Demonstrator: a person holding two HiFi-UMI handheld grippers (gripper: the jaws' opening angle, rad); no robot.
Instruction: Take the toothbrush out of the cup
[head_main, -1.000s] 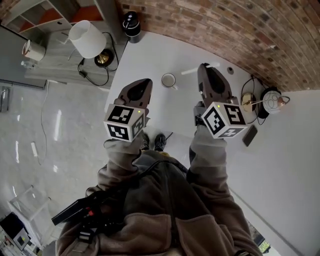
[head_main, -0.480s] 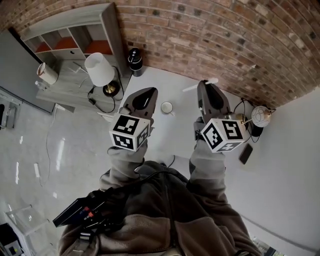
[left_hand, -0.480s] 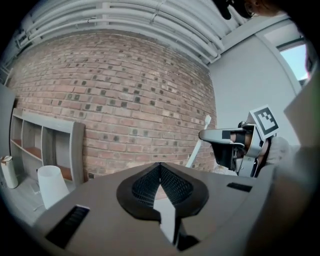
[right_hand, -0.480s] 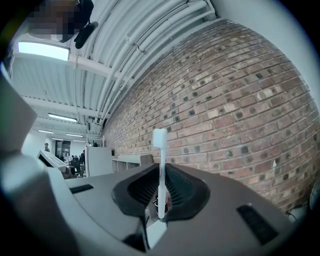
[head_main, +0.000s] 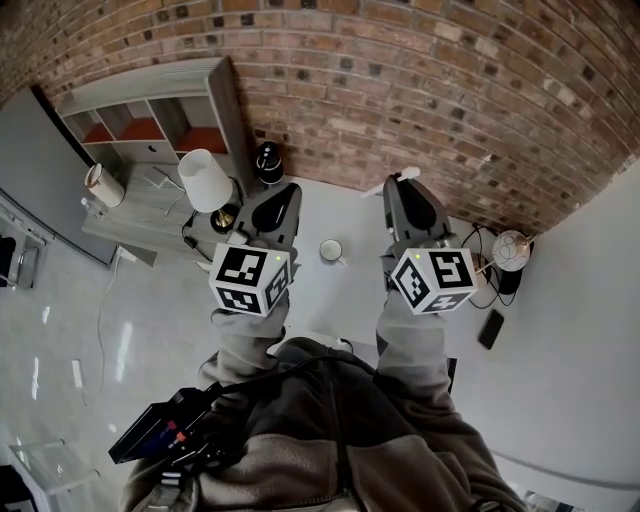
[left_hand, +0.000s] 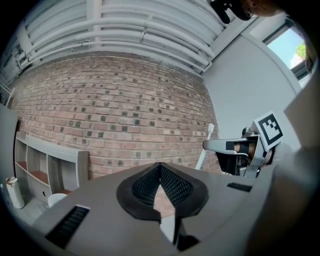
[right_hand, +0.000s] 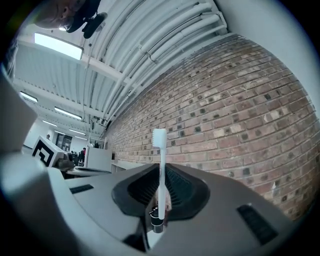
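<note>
Right hand-held gripper (right_hand: 160, 172) is clamped on the toothbrush (right_hand: 160, 150), bristle head pointing up, well apart from the cup (head_main: 331, 250). The cup sits on the white worktop (head_main: 345, 215). Left hand-held gripper (left_hand: 160, 167) has its jaws together, nothing in them. Brick wall (head_main: 420, 90) behind, with a lamp (head_main: 205, 180) and shelf unit (head_main: 150, 115) off to the left.

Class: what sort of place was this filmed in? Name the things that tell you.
Likely an indoor workspace or studio: a bare brick wall, exposed ceiling pipes, and a white table with a cup.
</note>
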